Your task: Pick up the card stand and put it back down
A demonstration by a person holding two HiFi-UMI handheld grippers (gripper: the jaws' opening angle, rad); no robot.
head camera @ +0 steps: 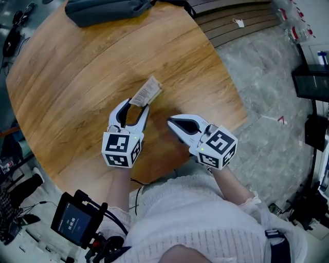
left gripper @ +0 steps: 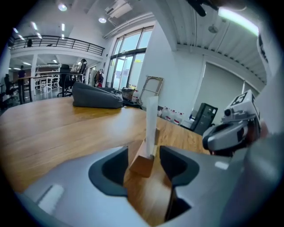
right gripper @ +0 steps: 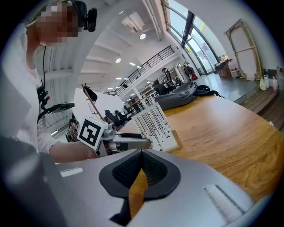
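Close to the near edge of the worktop (head camera: pixel 61 77), the right tongs (head camera: pixel 170 121) are hovering with their jaws closed together on nothing, pointing toward the middle. Just to their left, the left tongs (left gripper: pixel 144 156) are standing wide, straddling the stand (head camera: pixel 146 92) without pressing on it. Its wooden base (left gripper: pixel 142 165) is sitting between the jaws and resting on the worktop, near the middle. The stand is carrying a printed card (right gripper: pixel 153 126) upright in its slot. The stand is looking light and stiff, and the block is offering flat sides for a firm pinch. The card is looking thin and likely to bend or slip out, so taking hold low on the block is seeming the safer choice. At the far edge a dark bag (head camera: pixel 103 10) is lying, and whatever it is holding is not showing.
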